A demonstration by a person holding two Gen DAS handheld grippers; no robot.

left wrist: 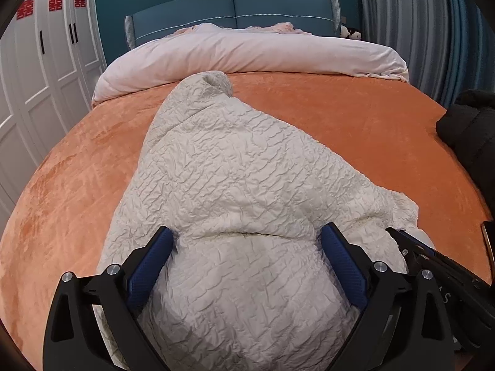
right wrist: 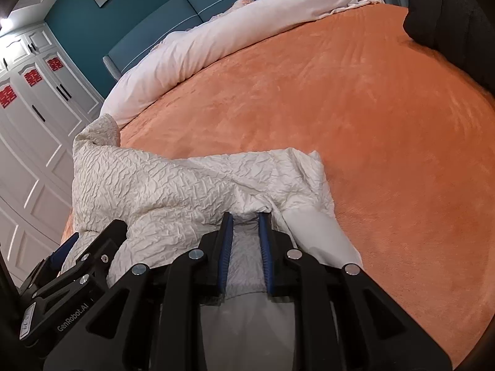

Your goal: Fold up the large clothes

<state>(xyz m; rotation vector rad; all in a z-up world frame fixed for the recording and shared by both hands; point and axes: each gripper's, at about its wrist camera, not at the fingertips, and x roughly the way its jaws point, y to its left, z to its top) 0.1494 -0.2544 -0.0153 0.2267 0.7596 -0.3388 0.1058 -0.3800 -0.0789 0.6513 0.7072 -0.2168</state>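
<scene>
A cream crinkled quilted garment point(left wrist: 235, 167) lies bunched on the orange bedspread point(left wrist: 340, 117), running from the near edge toward the far left. My left gripper point(left wrist: 247, 238) is open, its blue pads point(left wrist: 151, 259) wide apart over a mound of the garment. My right gripper point(right wrist: 246, 219) is shut on a fold of the garment point(right wrist: 173, 182) near its smooth white lining point(right wrist: 315, 232). The right gripper also shows at the right edge of the left wrist view point(left wrist: 433, 256), close beside the left one.
A folded pale pink duvet point(left wrist: 247, 52) lies across the head of the bed before a blue headboard point(left wrist: 235, 9). A black garment point(left wrist: 470, 123) sits at the bed's right edge. White wardrobes point(left wrist: 46, 71) stand on the left, grey curtains point(left wrist: 411, 15) on the right.
</scene>
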